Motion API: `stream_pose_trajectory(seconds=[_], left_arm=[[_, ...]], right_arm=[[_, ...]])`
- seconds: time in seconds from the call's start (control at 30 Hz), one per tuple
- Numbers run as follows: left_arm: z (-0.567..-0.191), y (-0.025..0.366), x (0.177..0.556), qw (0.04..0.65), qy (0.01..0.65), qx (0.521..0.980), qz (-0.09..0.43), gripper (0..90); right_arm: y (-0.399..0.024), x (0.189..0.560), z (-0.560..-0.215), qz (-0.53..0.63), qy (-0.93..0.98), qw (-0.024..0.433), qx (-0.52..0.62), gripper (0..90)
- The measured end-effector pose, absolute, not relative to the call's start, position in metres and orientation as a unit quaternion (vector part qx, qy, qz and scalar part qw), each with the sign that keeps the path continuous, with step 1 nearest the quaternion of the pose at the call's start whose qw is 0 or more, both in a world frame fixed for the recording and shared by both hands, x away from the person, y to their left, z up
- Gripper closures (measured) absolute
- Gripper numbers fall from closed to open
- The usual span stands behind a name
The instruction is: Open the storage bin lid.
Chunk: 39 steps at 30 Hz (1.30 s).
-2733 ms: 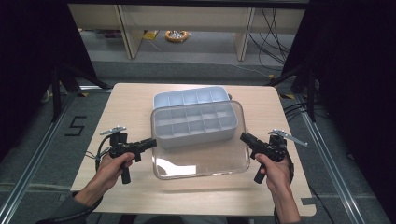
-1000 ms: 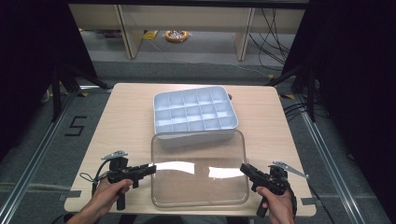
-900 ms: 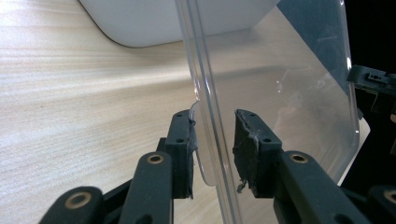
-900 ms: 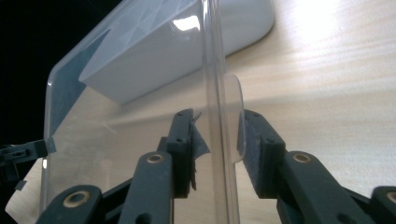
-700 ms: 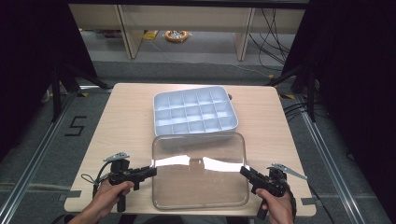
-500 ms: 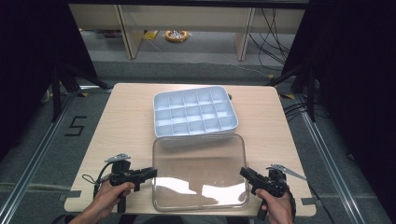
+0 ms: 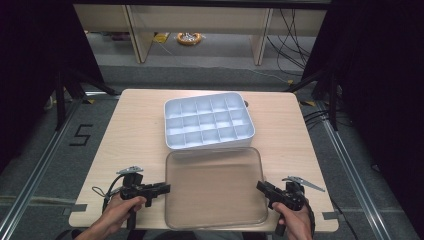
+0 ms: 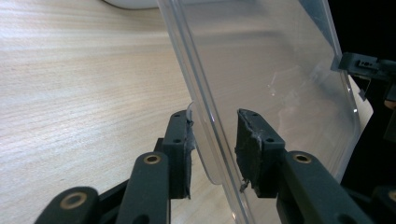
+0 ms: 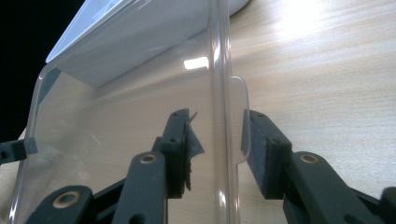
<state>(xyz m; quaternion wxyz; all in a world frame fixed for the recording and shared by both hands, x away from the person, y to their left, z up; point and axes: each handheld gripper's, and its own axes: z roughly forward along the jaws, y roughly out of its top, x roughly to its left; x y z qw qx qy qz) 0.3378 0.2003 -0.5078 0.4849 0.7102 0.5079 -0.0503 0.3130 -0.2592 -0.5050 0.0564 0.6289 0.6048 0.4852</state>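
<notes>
A clear plastic lid (image 7: 215, 190) lies flat on the table's near half, just in front of a white compartment box (image 7: 207, 120) with several empty cells. My left gripper (image 7: 167, 189) sits at the lid's left edge. In the left gripper view the left gripper (image 8: 215, 149) stands open, its jaws either side of the lid's rim (image 8: 205, 116) with gaps showing. My right gripper (image 7: 260, 186) is at the lid's right edge. In the right gripper view the right gripper (image 9: 217, 144) is open too, straddling the rim and its small tab (image 9: 238, 121).
The wooden table (image 7: 135, 130) has bare room left and right of the box. The lid's near edge reaches almost to the table's front edge. Dark floor, cables and shelving lie beyond the far edge.
The lid came off the box, travelled toward the front edge with both grippers, and settled from a slight tilt to lying flat. Both hands drew back with it.
</notes>
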Motion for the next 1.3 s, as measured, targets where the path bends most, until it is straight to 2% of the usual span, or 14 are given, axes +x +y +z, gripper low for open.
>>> stream_pose_trajectory(seconds=[0.3,0.33,0.47,0.5,0.53,0.57,0.7,0.9,1.03,1.07,1.1,1.13,1.2,1.3], left_arm=[[-0.512,0.200,0.341,0.473,0.511,0.716,-0.054,62.9],[-0.512,0.200,0.341,0.471,0.511,0.717,-0.054,62.8],[-0.513,0.200,0.342,0.469,0.514,0.716,-0.055,62.5],[-0.513,0.200,0.342,0.467,0.515,0.717,-0.054,62.2],[-0.513,0.200,0.342,0.467,0.515,0.717,-0.054,62.0],[-0.513,0.201,0.343,0.465,0.514,0.719,-0.053,62.0],[-0.514,0.201,0.343,0.463,0.513,0.721,-0.053,61.5],[-0.515,0.201,0.344,0.458,0.516,0.722,-0.053,60.7],[-0.516,0.201,0.345,0.457,0.517,0.722,-0.051,60.4],[-0.516,0.200,0.345,0.456,0.517,0.722,-0.050,60.3],[-0.516,0.200,0.345,0.456,0.517,0.722,-0.050,60.2],[-0.516,0.201,0.345,0.454,0.518,0.723,-0.050,60.2],[-0.516,0.201,0.346,0.453,0.518,0.723,-0.051,59.8],[-0.517,0.200,0.346,0.452,0.516,0.726,-0.047,59.0]], right_arm=[[-0.257,0.316,-0.507,0.474,0.609,0.053,0.634,62.3],[-0.247,0.310,-0.497,0.456,0.558,-0.025,0.693,61.7],[-0.252,0.316,-0.506,0.462,0.595,0.013,0.658,61.1],[-0.245,0.311,-0.497,0.435,0.562,-0.049,0.702,60.8],[-0.245,0.311,-0.497,0.435,0.562,-0.049,0.702,60.8],[-0.250,0.316,-0.506,0.458,0.596,0.012,0.659,60.7],[-0.251,0.317,-0.508,0.465,0.602,0.023,0.649,60.2],[-0.244,0.316,-0.509,0.443,0.590,0.000,0.674,58.5],[-0.244,0.318,-0.511,0.446,0.600,0.019,0.664,57.6],[-0.242,0.316,-0.508,0.437,0.588,-0.005,0.681,57.4],[-0.242,0.316,-0.508,0.437,0.588,-0.005,0.681,57.4],[-0.247,0.320,-0.514,0.449,0.620,0.034,0.642,57.3],[-0.241,0.317,-0.509,0.439,0.596,0.009,0.672,57.1],[-0.241,0.318,-0.511,0.440,0.599,0.018,0.669,56.9]])
